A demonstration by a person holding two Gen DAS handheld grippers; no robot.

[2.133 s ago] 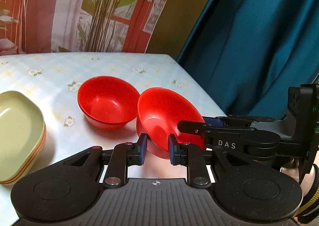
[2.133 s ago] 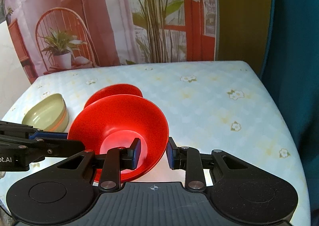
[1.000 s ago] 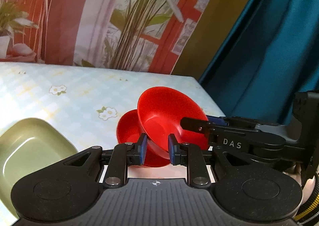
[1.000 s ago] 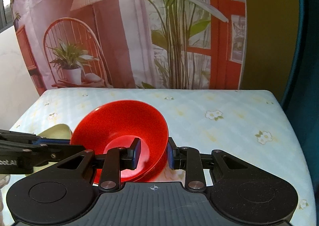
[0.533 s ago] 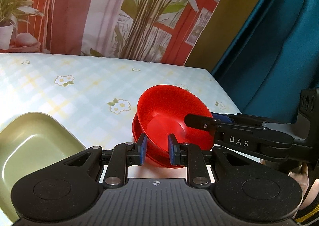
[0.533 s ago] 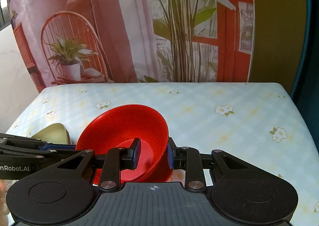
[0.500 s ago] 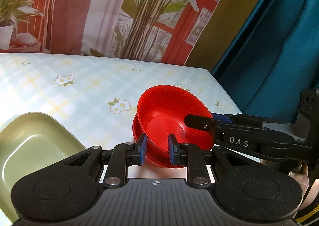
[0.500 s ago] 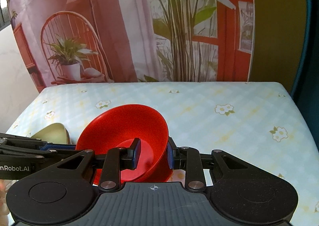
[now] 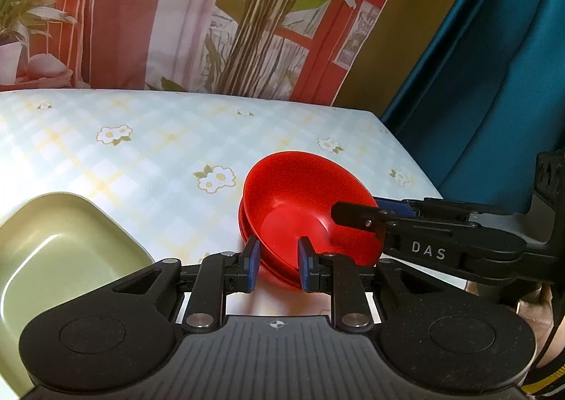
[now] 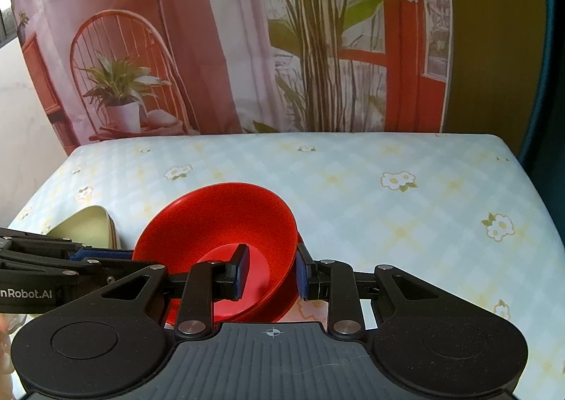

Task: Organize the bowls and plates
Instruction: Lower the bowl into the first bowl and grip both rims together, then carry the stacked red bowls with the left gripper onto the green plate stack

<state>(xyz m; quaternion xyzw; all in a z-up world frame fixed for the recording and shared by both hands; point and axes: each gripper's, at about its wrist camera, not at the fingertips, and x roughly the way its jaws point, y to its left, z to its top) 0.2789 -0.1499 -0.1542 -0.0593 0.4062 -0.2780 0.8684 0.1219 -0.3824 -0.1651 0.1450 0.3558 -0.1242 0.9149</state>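
A red bowl rests nested in a second red bowl on the table. My left gripper stands astride the near rim of the top bowl with a small gap each side, jaws a little apart. My right gripper stands astride the opposite rim of the same red bowl, one finger inside and one outside, also slightly parted. The lower bowl's rim shows under it. The right gripper's fingers show in the left wrist view.
A stack of pale green square plates sits left of the bowls, also in the right wrist view. The table's right edge is close to the bowls, with a teal curtain beyond. A printed backdrop stands behind the table.
Both grippers carried the top red bowl over the other bowl and lowered it into it. Both sets of jaws have now eased apart off the rim.
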